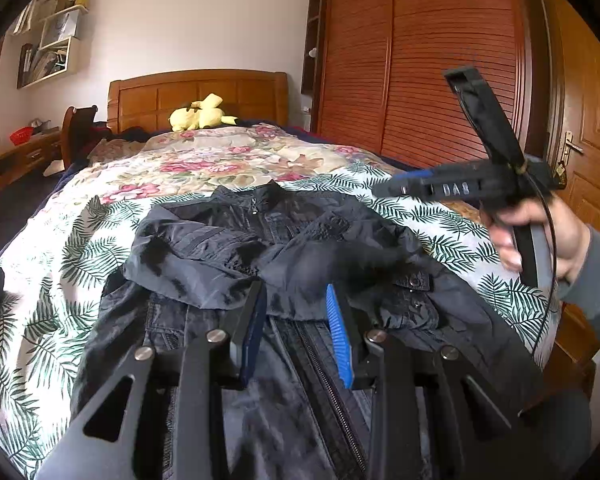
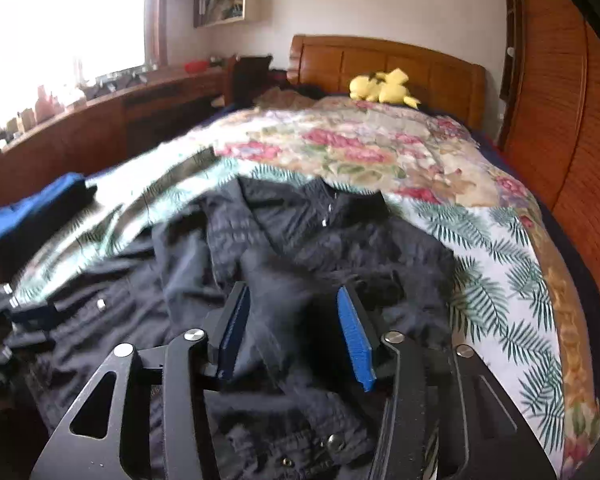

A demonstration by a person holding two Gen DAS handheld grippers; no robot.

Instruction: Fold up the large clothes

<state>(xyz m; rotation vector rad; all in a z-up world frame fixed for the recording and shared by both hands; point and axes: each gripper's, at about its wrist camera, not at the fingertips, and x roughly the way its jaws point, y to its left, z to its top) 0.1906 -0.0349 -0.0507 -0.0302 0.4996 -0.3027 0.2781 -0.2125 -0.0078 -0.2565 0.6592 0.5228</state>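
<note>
Your dark jacket (image 1: 284, 248) lies zipper-up across the near half of the bed, on the palm-leaf sheet (image 1: 60, 256), collar toward the far headboard (image 1: 198, 96). Both sleeves look already crossed over the chest, in a rumpled heap.

Left gripper (image 1: 296, 312): jaws partly apart, hovering low over the folded sleeves; nothing visibly pinched between the pads. Right gripper (image 2: 296, 320): jaws apart and empty, over the jacket's middle. In the left view your right hand (image 1: 540, 236) carries it high at the right edge of the bed.

Likely next: flatten the sleeves, then take the hem and fold toward the collar. Grip at both hem corners, evenly, so the zipper line stays straight.

Fabric: thin, crinkled, faintly shiny shell; snap buttons, metal zipper (image 1: 328, 384). It will probably slide and spring back, so press the creases down.
</note>
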